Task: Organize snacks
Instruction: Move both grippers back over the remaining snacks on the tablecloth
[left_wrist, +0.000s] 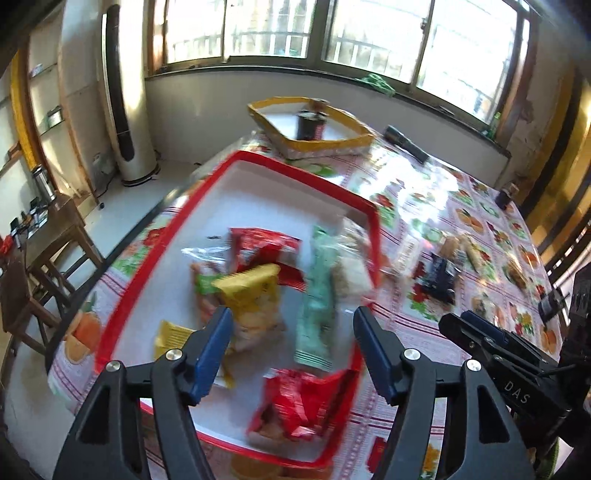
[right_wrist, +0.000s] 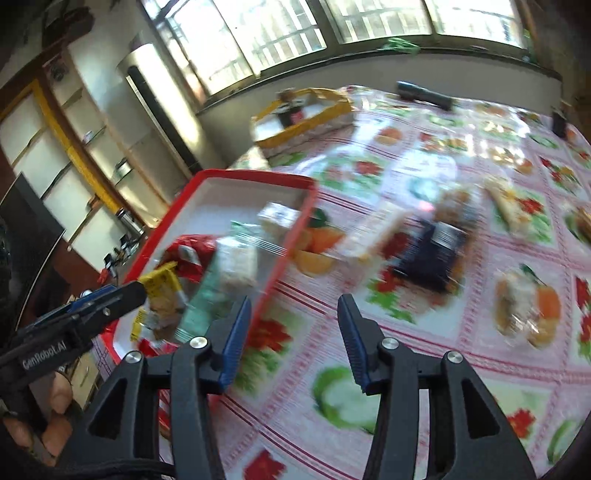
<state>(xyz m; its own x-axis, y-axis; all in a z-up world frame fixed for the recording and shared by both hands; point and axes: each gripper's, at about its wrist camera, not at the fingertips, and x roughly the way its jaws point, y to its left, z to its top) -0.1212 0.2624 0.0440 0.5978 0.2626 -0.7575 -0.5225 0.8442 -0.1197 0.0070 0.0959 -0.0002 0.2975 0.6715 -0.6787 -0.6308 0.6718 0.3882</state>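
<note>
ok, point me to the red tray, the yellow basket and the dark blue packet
red tray (left_wrist: 364, 206): left wrist view, far-right rim corner
yellow basket (left_wrist: 325, 144): left wrist view, front rim
dark blue packet (right_wrist: 430, 260): right wrist view, middle of wrapper

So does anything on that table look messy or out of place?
Yes: several snacks, like the dark packet, lie loose on the tablecloth outside the red tray. Inside it, packets are heaped askew, and the yellow basket holds just a dark jar.
</note>
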